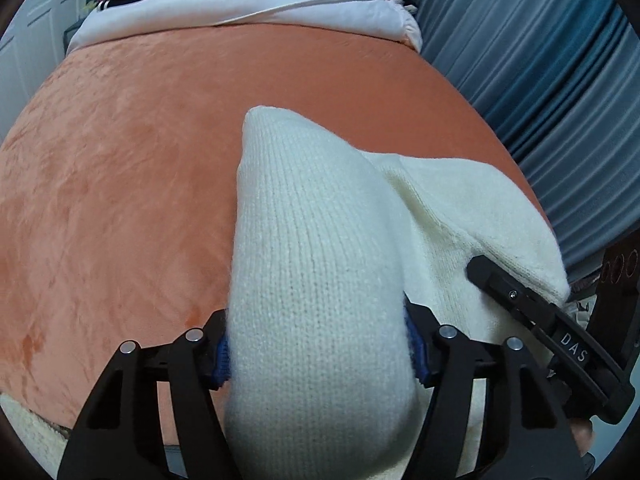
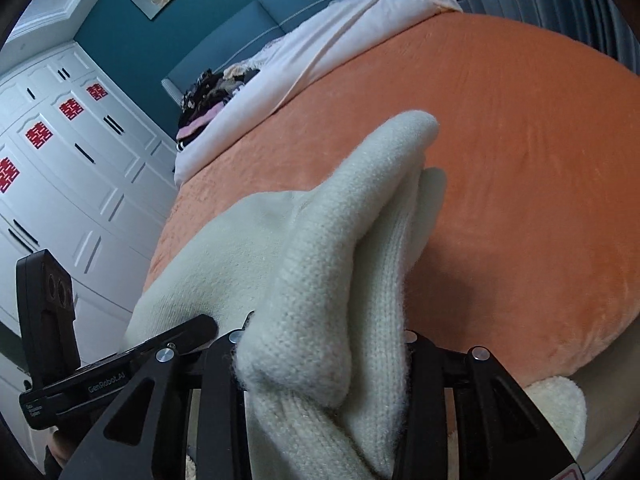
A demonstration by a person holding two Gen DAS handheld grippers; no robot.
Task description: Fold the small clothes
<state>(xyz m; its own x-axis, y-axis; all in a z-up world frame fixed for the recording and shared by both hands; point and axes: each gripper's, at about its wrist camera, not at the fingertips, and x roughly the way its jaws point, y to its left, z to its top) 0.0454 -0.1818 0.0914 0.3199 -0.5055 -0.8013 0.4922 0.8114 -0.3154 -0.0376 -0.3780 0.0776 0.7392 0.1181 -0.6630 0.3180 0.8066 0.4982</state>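
Two handheld tools grip a cream knitted garment (image 1: 320, 260) over a bed spread with an orange plush blanket (image 1: 120, 160). The left tool (image 1: 318, 344) is clamped on a thick fold of the knit, its blue-padded fingers (image 1: 222, 360) pressing the fabric from both sides, and the fold bulges forward from the jaws to a rounded end above the blanket. More of the same garment spreads to the right of that tool, where the black body of the right tool (image 1: 560, 332) lies against it.

Seen from the right wrist, the right tool (image 2: 324, 360) is likewise closed on bunched cream knit (image 2: 332, 264), which runs ahead of its fingers in a doubled ridge; a flatter part of the garment lies to its left, beside the black body of the left tool (image 2: 120, 376). Beyond both tools, at the far end of the bed, a white folded duvet (image 2: 320, 60) lies across the blanket with a heap of dark clothes (image 2: 208, 96) at its left end. White panelled wardrobe doors (image 2: 60, 160) stand left of the bed.
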